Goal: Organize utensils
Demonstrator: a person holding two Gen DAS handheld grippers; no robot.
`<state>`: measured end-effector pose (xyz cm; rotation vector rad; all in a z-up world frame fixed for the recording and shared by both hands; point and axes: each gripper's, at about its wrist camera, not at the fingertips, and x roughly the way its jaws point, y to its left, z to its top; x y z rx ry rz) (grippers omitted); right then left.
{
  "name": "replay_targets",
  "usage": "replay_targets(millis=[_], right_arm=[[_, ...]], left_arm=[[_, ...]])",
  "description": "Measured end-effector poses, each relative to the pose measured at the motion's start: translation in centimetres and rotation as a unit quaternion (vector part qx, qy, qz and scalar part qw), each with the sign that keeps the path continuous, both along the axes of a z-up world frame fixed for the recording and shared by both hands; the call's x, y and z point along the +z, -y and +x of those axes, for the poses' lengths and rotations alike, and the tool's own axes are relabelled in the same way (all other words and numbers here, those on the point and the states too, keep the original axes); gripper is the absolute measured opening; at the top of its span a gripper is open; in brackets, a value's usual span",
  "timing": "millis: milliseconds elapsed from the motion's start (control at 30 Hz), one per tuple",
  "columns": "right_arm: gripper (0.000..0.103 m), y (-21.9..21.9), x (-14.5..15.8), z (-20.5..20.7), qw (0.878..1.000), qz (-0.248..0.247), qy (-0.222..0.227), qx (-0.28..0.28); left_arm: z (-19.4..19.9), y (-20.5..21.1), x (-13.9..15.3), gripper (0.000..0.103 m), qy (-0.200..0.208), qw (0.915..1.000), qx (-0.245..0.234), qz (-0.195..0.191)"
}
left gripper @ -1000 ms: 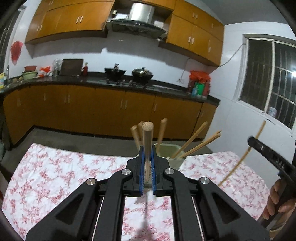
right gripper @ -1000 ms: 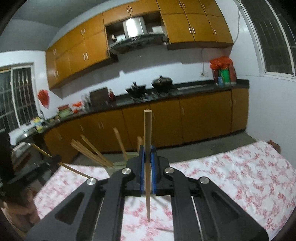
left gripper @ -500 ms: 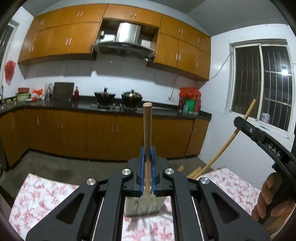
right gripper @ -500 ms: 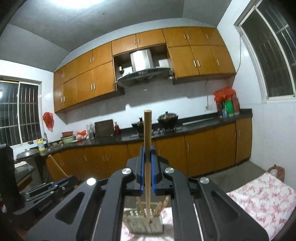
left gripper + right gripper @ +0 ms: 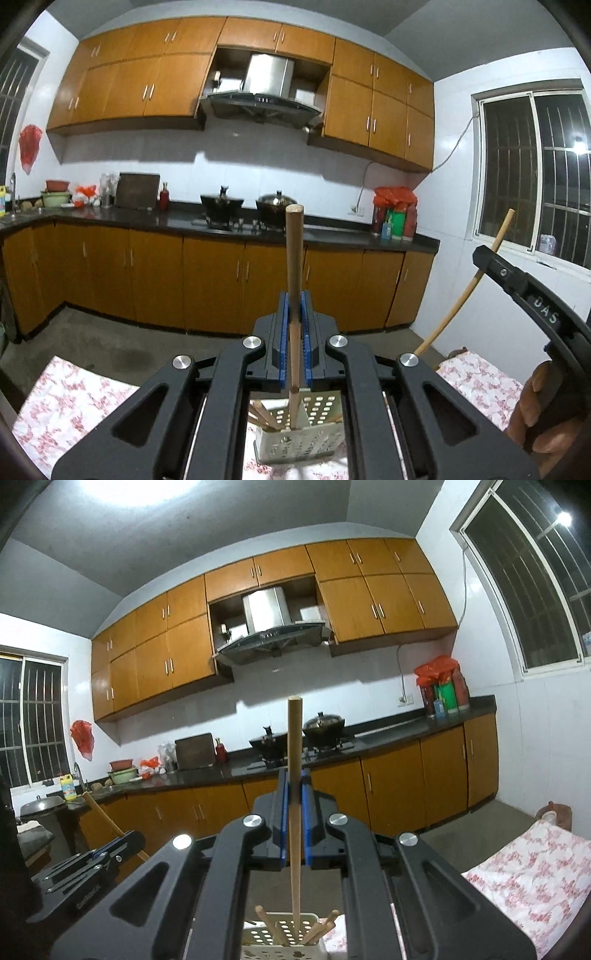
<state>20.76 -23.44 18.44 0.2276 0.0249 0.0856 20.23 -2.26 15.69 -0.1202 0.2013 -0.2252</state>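
1. Two grippers each clamp one upright chopstick: left gripper [image 5: 294, 325] on the left chopstick [image 5: 294, 258], right gripper [image 5: 294, 805] on the right chopstick [image 5: 294, 746].
2. Both chopsticks hang over the holder [image 5: 280, 941] (several sticks inside), grippers roughly level.

I see two upright wooden chopsticks [image 5: 294, 280] [image 5: 295, 794] above the perforated holder [image 5: 314, 435], which holds more sticks.
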Motion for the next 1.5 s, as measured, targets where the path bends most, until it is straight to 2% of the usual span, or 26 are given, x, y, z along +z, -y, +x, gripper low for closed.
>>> replay_targets(millis=[133,400,467,500,533,633,667,800,867,900,933,967,1100,1267,1500], right_arm=[[0.008,0.1,-1.6,1.5,1.0,0.003,-0.014,0.002],[0.009,-0.6,-3.8,2.6,0.998,0.01,-0.052,0.02],[0.015,-0.7,-3.9,2.3,0.998,0.008,-0.052,0.024],[0.025,-0.7,-3.9,2.1,0.998,0.006,-0.051,0.024],[0.034,-0.7,-3.8,1.6,0.999,0.005,-0.048,0.023],[0.041,-0.1,-3.2,0.3,0.999,0.003,-0.036,0.017],[0.043,0.2,-3.0,-0.2,0.999,0.003,-0.033,0.014],[0.062,1.0,-2.4,-2.7,1.0,0.002,-0.024,0.009],[0.077,1.1,-2.4,-4.1,1.0,-0.001,-0.019,0.009],[0.087,1.2,-2.4,-4.7,1.0,-0.004,-0.018,0.009],[0.096,1.2,-2.5,-5.3,1.0,-0.008,-0.017,0.009],[0.099,1.1,-2.6,-6.1,1.0,-0.015,-0.016,0.008],[0.099,0.0,-3.6,-9.0,0.998,-0.061,-0.018,-0.006],[0.099,-1.9,-5.5,-12.3,0.993,-0.113,-0.032,-0.014],[0.099,-3.4,-9.0,-16.1,0.989,-0.134,-0.061,-0.014]], left_arm=[[0.6,0.0,-1.6,0.007,-0.018,0.9998,-0.004,-0.002],[1.1,0.3,-2.6,0.007,-0.035,0.9993,-0.011,0.004],[1.0,0.2,-2.6,0.007,-0.038,0.9992,-0.012,0.001],[1.0,0.1,-2.5,0.008,-0.038,0.9992,-0.013,0.0],[0.9,0.0,-2.3,0.012,-0.037,0.9992,-0.013,-0.002],[0.2,-0.8,-1.7,0.044,-0.026,0.9996,-0.004,-0.013],[0.1,-1.0,-1.4,0.045,-0.023,0.9996,-0.002,-0.017],[-1.3,-2.0,-0.3,0.053,-0.012,0.9995,0.001,-0.028],[-2.4,-2.4,0.0,0.069,-0.004,0.9996,0.007,-0.028],[-3.0,-2.6,0.2,0.074,0.001,0.9995,0.011,-0.028],[-3.7,-2.8,0.2,0.084,0.007,0.9995,0.016,-0.027],[-4.8,-3.2,0.3,0.09,0.015,0.9993,0.024,-0.024],[-8.1,-4.0,0.0,0.101,0.036,0.9981,0.05,-0.006],[-11.5,-4.9,-1.2,0.101,0.039,0.9966,0.072,0.009],[-15.0,-6.0,-4.4,0.101,0.006,0.9961,0.087,0.013]])
